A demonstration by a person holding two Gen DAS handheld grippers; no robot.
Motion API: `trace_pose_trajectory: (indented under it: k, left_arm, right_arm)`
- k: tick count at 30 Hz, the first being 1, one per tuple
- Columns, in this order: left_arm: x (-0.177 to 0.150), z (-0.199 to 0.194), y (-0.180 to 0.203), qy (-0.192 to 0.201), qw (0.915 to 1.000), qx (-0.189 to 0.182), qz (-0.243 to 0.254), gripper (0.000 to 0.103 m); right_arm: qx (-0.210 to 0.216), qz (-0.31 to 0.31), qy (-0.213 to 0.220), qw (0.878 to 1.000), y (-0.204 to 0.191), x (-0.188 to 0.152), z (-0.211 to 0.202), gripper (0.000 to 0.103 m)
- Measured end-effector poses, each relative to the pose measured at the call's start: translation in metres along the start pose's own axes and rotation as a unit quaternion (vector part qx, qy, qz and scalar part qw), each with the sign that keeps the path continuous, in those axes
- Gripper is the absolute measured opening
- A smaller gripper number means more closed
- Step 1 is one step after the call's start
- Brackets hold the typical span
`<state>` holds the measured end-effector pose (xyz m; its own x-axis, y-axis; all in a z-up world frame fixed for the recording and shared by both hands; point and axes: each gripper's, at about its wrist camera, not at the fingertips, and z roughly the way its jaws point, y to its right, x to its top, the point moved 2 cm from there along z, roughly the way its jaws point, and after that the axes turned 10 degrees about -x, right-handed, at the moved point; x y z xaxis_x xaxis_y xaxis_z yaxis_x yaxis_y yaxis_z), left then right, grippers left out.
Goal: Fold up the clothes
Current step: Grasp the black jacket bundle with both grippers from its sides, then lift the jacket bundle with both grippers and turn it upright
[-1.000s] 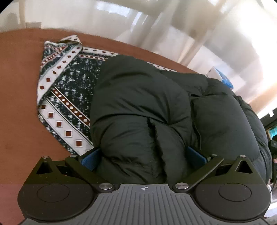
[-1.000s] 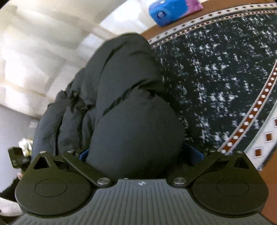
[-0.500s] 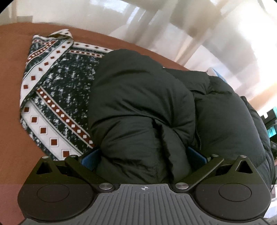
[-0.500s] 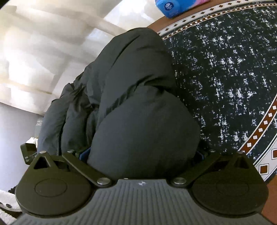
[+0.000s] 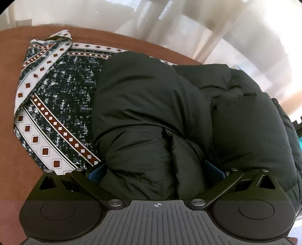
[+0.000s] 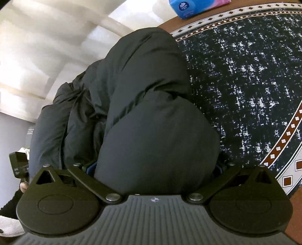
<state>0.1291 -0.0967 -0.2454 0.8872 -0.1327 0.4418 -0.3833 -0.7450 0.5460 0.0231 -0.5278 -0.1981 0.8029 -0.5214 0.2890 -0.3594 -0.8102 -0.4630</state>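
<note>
A dark puffy jacket [image 5: 151,105] lies bunched on a patterned cloth [image 5: 62,98] spread over a brown table [image 5: 11,75]. My left gripper [image 5: 155,171] is shut on a thick fold of the jacket. The fabric bulges between its blue pads [image 5: 96,172]. In the right wrist view the same jacket [image 6: 151,122] fills the middle, and my right gripper [image 6: 154,167] is shut on another padded fold. The rest of the jacket trails to the left, over the table edge. Both grippers' fingertips are mostly buried in fabric.
The patterned cloth [image 6: 245,75] covers much of the table, with one corner folded over [image 5: 56,39]. A blue tissue packet [image 6: 188,7] lies at the far table edge. Bare brown table [image 6: 296,216] shows at the right. White window frames stand behind.
Both grippers kept their hold on the jacket while shifting over the cloth. In the right wrist view the tissue packet slid up and right, and the jacket bulge grew larger.
</note>
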Motion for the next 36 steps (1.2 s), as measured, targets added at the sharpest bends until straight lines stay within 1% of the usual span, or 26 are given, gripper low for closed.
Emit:
trace_pose_trajectory:
  k: [2,7,10,12,14,16,17,19,20,21,22,23,24,25,27,30,32,36]
  left_arm:
    - [-0.003,0.001,0.003,0.002,1.0,0.007,0.006,0.103]
    - [-0.004,0.003,0.003,0.002,0.9999,0.009,0.012,0.102]
    - [-0.003,0.004,0.006,0.002,0.9998,0.011,0.018,0.099]
    - [-0.003,0.003,0.008,0.002,0.9997,0.01,0.021,0.095]
    - [-0.003,0.002,0.01,0.003,0.9997,0.01,0.024,0.09]
    - [-0.003,0.001,0.013,0.004,0.9995,0.01,0.028,0.086]
    - [-0.004,0.0,0.015,0.004,0.9994,0.01,0.032,0.082]
    - [-0.005,-0.002,0.02,0.005,0.9993,0.0,0.038,0.074]
    - [-0.006,-0.003,0.022,0.005,0.9992,-0.004,0.041,0.066]
    - [-0.007,-0.004,0.025,0.005,0.999,-0.009,0.044,0.056]
    - [-0.008,-0.005,0.028,0.006,0.9988,-0.013,0.047,0.05]
    - [-0.009,-0.007,0.03,0.006,0.9986,-0.018,0.05,0.042]
    - [-0.01,-0.008,0.033,0.006,0.9983,-0.022,0.053,0.037]
    - [-0.011,-0.009,0.035,0.007,0.9981,-0.027,0.056,0.034]
    - [-0.013,-0.012,0.039,0.009,0.9977,-0.035,0.057,0.027]
    - [-0.017,-0.021,0.04,0.014,0.9977,-0.044,0.05,0.022]
    - [-0.017,-0.03,0.04,0.02,0.9977,-0.048,0.045,0.02]
    - [-0.009,-0.054,0.042,0.044,0.9959,-0.071,0.036,0.019]
  right_arm:
    - [-0.002,0.001,0.001,1.0,-0.001,0.0,0.001,0.103]
    - [-0.006,0.002,0.005,1.0,-0.003,-0.002,0.0,0.103]
    - [-0.015,0.001,0.0,1.0,-0.005,-0.001,0.002,0.103]
    - [-0.021,0.0,-0.004,1.0,-0.006,0.001,0.004,0.102]
    - [-0.023,0.0,-0.007,1.0,-0.008,0.003,0.005,0.097]
    - [-0.015,0.004,-0.006,1.0,-0.009,0.003,0.003,0.083]
    - [-0.01,0.007,-0.005,1.0,-0.01,0.002,0.001,0.08]
    - [-0.009,0.006,-0.002,1.0,-0.014,0.001,-0.001,0.071]
    - [-0.01,0.005,-0.001,1.0,-0.017,-0.001,-0.003,0.068]
    - [-0.01,0.003,0.001,1.0,-0.019,-0.002,-0.005,0.062]
    - [-0.011,-0.001,0.003,1.0,-0.02,-0.003,-0.008,0.055]
    - [-0.011,-0.004,0.005,1.0,-0.022,-0.004,-0.01,0.052]
    - [-0.013,-0.008,0.007,1.0,-0.024,-0.005,-0.014,0.045]
    - [-0.015,-0.013,0.01,1.0,-0.026,-0.007,-0.017,0.04]
    - [-0.02,-0.024,0.016,0.999,-0.033,-0.012,-0.024,0.035]
    - [-0.021,-0.03,0.033,0.999,-0.039,-0.02,-0.037,0.029]
    - [-0.019,-0.03,0.046,0.998,-0.042,-0.024,-0.046,0.027]
    - [0.0,-0.022,0.084,0.996,-0.052,-0.025,-0.074,0.026]
